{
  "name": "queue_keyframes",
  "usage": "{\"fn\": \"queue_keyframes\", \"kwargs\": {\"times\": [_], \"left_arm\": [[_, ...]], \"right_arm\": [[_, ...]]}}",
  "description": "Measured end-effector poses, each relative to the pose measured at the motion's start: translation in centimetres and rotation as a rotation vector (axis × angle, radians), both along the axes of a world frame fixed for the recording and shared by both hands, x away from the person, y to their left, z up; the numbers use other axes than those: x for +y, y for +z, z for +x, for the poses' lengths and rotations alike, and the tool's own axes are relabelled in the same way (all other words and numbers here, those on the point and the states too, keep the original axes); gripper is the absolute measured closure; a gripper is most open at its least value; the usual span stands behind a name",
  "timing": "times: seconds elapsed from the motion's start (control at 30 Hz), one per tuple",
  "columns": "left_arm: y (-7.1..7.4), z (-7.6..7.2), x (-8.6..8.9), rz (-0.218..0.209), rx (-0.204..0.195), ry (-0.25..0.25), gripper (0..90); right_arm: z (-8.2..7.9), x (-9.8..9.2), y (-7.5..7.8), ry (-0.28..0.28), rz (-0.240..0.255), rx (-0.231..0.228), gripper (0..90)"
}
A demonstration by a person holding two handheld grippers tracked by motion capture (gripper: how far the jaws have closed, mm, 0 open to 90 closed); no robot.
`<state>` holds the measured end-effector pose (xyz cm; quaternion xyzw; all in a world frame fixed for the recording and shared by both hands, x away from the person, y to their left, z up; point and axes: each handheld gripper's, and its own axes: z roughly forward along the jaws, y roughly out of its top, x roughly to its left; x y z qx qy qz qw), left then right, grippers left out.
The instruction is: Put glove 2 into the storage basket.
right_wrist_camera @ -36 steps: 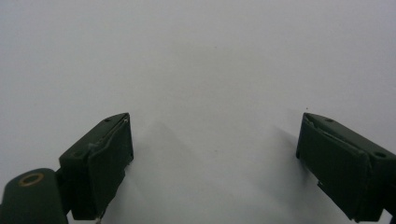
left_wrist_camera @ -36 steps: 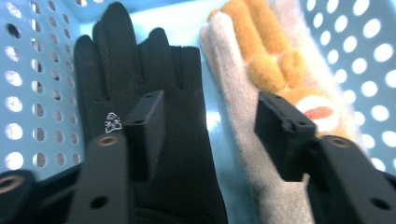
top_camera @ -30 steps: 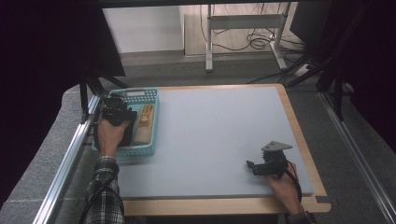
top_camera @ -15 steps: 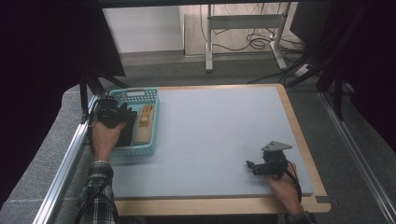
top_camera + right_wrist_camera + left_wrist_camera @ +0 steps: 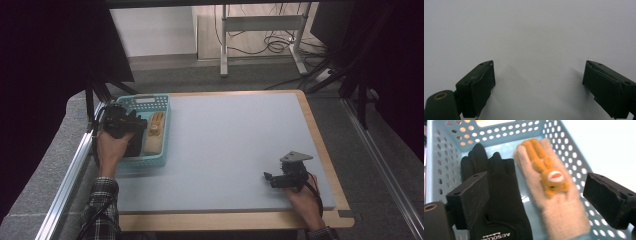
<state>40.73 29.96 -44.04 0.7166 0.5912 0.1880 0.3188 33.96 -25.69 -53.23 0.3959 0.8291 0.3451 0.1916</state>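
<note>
Since a second ago the left hand-held gripper [image 5: 121, 121] has slid forward along the basket [image 5: 165, 105] and now hangs over its near half, while the right hand-held gripper [image 5: 286, 178] has stayed parked where it was. Inside the basket two gloves lie flat, side by side and touching along their inner edges: a black glove [image 5: 496, 202] and a cream knit glove [image 5: 556, 205] with an orange animal figure sewn on its back, both with fingers pointing at the basket's far wall. Lying flat like that, either should be easy to pinch from above. In the left gripper view its jaws stand wide apart, released, one over the black glove and the other out past the cream glove near the basket's side wall, gripping nothing. Well away from the basket, on bare bench [image 5: 225, 150], the right hand-held gripper rests with jaws spread wide and empty, apparently waiting.
</note>
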Motion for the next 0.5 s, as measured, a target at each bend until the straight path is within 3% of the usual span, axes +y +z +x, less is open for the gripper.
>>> {"fn": "queue_keyframes", "kwargs": {"times": [0.3,0.5], "left_arm": [[0.4,-1.1,-1.9,-0.002,-0.026,-0.071,2.7],[0.7,-2.3,-4.1,-0.015,-0.065,-0.142,1.2]], "right_arm": [[0.0,0.0,0.0,0.001,-0.001,0.0,10.3],[0.0,0.0,0.0,0.001,-0.002,0.0,10.3]]}}
